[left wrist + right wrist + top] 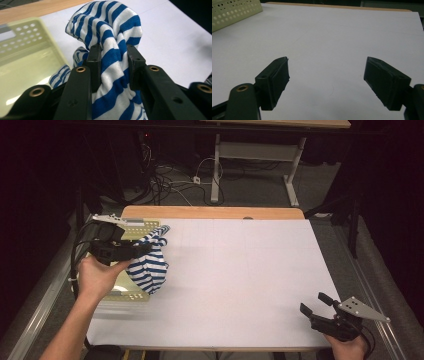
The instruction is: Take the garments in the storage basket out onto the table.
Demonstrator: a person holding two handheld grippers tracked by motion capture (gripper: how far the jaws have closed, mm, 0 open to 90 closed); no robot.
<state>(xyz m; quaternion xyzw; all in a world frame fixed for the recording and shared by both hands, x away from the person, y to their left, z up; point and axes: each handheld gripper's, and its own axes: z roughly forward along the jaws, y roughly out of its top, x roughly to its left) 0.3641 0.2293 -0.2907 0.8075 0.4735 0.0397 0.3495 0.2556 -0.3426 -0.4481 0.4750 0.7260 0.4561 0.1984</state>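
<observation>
From high view: left gripper (145, 251) clamped on soft blue-and-white striped knit cloth (150, 265); cloth hung limp below jaws, long axis vertical, over near edge of pale yellow perforated plastic basket (142, 226). Right gripper (314, 304) well apart, low at white table cover (240, 280) corner.

Left gripper view: bunched stripes (110, 50) pinched between jaws, fold rising beyond tips; basket (27, 50) to left.

Right gripper view: right gripper (325, 82) jaws wide apart, nothing between; smooth matte cover ahead. Left hand nearer cloth.
</observation>
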